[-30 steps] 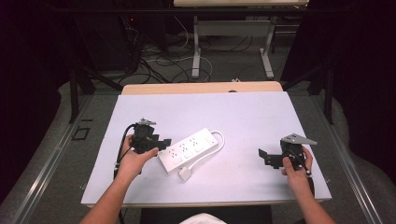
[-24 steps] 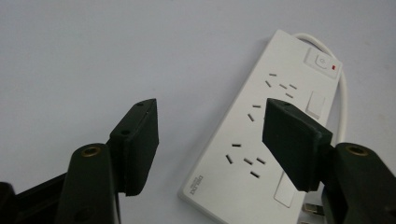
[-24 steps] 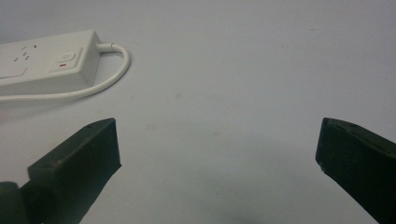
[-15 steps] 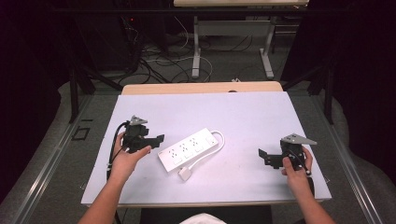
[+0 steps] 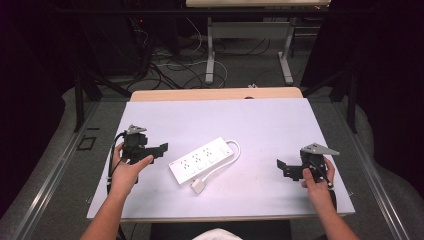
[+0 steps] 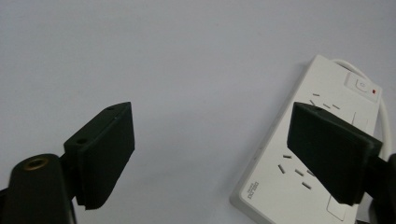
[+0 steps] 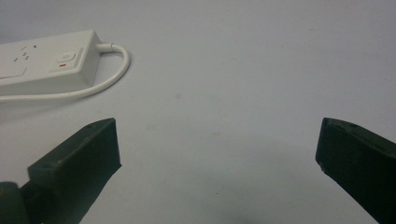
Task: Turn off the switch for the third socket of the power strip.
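A white power strip (image 5: pixel 202 160) lies slantwise in the middle of the pale table top (image 5: pixel 270 125), its cord looping round to a white plug (image 5: pixel 198 187) in front. My left gripper (image 5: pixel 162 148) is held just left of the strip, apart from it, pointing at it. Its jaws have just been opening, and nothing is between them. In the left gripper view the left gripper (image 6: pixel 210 144) stands open over bare table, with the strip (image 6: pixel 271 186) at lower right. My right gripper (image 5: pixel 281 167) rests far right, open and empty. The right gripper (image 7: pixel 217 154) looks toward the strip's switch end (image 7: pixel 42 65).
A wooden strip (image 5: pixel 215 94) edges the table's far side. Beyond it are metal table legs (image 5: pixel 210 55) and loose cables (image 5: pixel 175 60) on a dark floor. The table's front edge (image 5: pixel 220 218) runs close to the person's forearms.
The left gripper has drawn back to the left, away from the power strip's near end, and its jaws have spread wider. The right gripper and the strip have not moved.
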`<state>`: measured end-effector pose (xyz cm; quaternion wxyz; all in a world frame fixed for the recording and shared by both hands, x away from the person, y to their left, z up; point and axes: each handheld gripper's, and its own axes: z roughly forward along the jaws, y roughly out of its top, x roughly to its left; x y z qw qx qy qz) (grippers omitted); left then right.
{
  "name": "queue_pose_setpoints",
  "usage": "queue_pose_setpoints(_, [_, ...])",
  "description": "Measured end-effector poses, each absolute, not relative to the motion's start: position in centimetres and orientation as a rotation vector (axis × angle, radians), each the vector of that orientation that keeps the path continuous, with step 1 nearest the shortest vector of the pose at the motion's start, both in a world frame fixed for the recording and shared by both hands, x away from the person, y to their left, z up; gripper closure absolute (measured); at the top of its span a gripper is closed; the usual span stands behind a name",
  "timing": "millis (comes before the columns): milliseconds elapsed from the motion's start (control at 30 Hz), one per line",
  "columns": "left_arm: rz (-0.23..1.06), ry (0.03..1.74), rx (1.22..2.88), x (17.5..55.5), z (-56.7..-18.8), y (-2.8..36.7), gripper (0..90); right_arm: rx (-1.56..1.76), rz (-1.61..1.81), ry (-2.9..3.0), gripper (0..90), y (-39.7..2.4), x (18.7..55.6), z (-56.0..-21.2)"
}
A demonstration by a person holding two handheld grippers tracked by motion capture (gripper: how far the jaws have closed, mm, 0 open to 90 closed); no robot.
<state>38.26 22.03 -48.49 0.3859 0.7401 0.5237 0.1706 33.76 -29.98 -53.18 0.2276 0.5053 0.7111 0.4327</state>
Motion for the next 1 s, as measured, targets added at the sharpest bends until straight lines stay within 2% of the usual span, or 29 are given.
queue_pose_setpoints(67, [0.434,1.348,1.862,38.3,-48.6,22.4,3.3,1.386,1.189,1.96,0.0,-30.0,33.8,-53.2])
queue_pose_setpoints(133, [0.441,1.356,1.851,38.2,-48.7,22.8,0.2,1.386,1.189,1.96,0.0,-30.0,33.8,-53.2])
queue_pose_setpoints(1000, [0.512,1.384,1.772,38.0,-49.0,26.1,0.2,1.392,1.188,1.958,0.0,-29.9,33.8,-53.2])
